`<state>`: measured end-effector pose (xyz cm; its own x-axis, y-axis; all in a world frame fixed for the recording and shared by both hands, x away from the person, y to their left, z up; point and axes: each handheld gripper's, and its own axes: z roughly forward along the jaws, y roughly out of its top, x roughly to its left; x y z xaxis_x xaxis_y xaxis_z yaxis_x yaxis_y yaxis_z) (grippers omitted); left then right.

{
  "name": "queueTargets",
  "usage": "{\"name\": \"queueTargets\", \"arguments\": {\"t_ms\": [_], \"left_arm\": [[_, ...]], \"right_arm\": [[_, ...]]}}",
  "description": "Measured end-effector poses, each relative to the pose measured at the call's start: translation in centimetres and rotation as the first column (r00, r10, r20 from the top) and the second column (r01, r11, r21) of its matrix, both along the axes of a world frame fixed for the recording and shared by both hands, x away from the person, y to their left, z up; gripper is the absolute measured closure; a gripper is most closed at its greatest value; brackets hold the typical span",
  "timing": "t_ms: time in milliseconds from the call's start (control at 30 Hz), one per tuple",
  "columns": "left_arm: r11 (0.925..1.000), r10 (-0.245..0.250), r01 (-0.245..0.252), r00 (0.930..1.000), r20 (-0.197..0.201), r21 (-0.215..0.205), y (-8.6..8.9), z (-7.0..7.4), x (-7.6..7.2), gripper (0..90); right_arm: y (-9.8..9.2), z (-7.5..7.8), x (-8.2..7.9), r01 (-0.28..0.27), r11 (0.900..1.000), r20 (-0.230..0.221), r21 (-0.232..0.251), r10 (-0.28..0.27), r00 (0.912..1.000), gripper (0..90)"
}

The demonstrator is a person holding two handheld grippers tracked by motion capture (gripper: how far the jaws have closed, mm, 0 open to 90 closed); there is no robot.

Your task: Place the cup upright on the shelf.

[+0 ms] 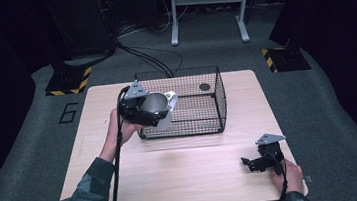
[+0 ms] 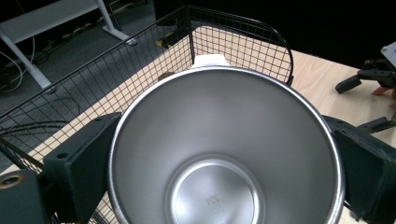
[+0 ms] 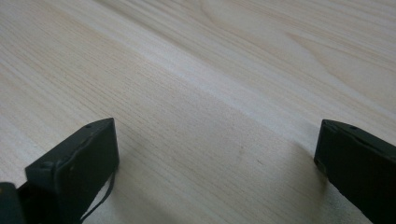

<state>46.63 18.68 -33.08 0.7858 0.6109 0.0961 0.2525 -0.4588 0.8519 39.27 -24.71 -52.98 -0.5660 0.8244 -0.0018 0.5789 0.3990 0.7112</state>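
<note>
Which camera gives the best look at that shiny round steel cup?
The left gripper view: the shiny round steel cup shows its open mouth and bare inside, clamped between that gripper's black jaws. In the high view the cup is small, held at the black wire basket.

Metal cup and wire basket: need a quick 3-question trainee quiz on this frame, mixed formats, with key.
1. True or false: the left gripper holds the metal cup between its jaws.
2. Multiple choice: the right gripper is
A. shut on a lid
B. open, near the wooden table, holding nothing
C. inside the wire basket
3. Fill in: in the left gripper view, the cup's inside looks ____.

Key:
1. True; a jaw sits on each side of the cup wall.
2. B
3. Empty; bare metal down to the bottom.
</note>
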Motion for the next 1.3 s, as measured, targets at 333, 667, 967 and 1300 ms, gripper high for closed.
{"name": "queueTargets", "arguments": {"t_ms": [333,667,967,1300], "left_arm": [[1.0,0.006,-0.006,1.0,-0.003,0.001,-1.0,0.1,1.2,6.1],[0.9998,0.015,-0.014,0.9999,-0.006,0.013,-1.6,0.2,2.6,6.1],[0.9997,0.02,-0.02,0.9996,-0.019,0.015,-2.4,-0.1,3.8,6.1],[0.9989,0.027,-0.025,0.9988,-0.042,0.04,-3.4,-1.0,5.4,6.1]], "right_arm": [[0.0,0.0,0.0,-0.001,1.0,0.0,0.0,0.001,1.0,0.0],[0.0,0.0,0.0,-0.001,1.0,0.001,-0.001,0.001,1.0,0.0],[0.1,0.0,0.0,0.012,1.0,0.002,0.007,-0.012,0.9999,0.0],[0.1,0.0,0.0,0.013,1.0,0.002,0.007,-0.013,0.9999,0.0]]}}
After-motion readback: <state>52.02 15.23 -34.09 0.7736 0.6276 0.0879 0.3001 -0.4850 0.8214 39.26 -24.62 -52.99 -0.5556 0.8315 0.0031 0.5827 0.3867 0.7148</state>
